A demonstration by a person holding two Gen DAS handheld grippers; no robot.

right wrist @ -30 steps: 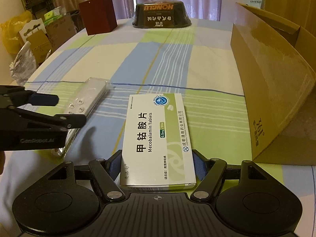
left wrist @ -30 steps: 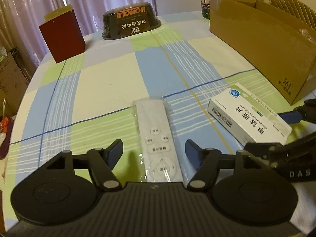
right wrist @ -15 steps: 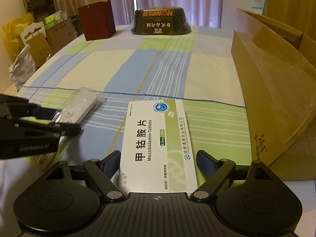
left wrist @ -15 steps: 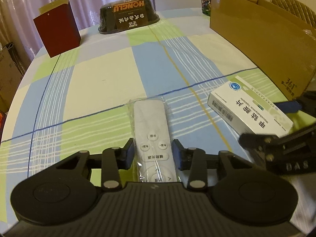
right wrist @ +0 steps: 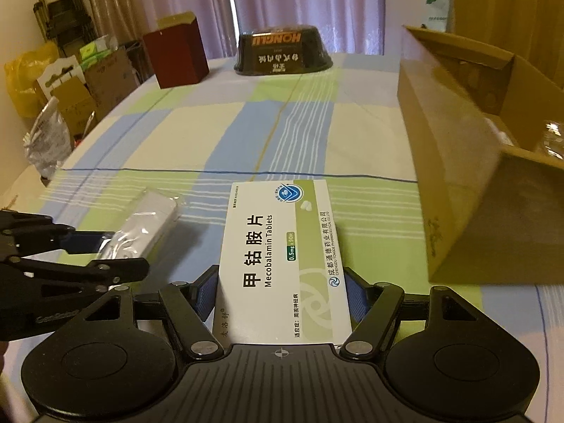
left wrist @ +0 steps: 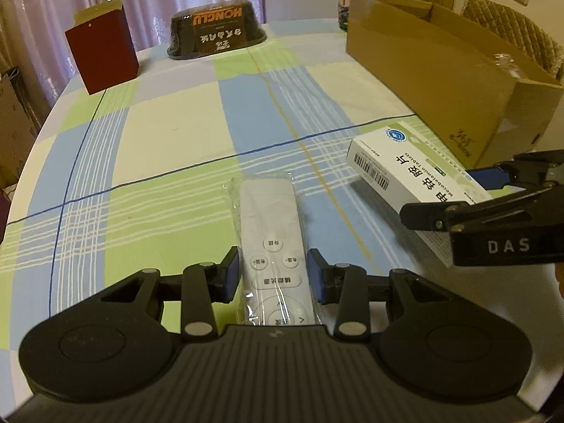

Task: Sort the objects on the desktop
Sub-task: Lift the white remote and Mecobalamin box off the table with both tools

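On the checked worktop (left wrist: 169, 134) right in front of you, both sets of jaws have closed in over the last second: your left gripper (left wrist: 274, 275) was wide around the white plastic-wrapped remote control (left wrist: 271, 225) and now pinches its near end, and your right gripper (right wrist: 280, 294), which eased off briefly, now clamps the near end of the white-and-green cardboard tablet box (right wrist: 282, 253). That suggests both grasps are made and each item is ready to lift, probably toward the open brown cardboard carton (right wrist: 458, 162) on the right, which sits just beside the tablet box. Count one remote, one tablet box and one carton near you; at the far side stand one dark red paper box (left wrist: 102, 53) and one black plastic-wrapped bowl-shaped pack (left wrist: 216, 30), well apart from your grippers.
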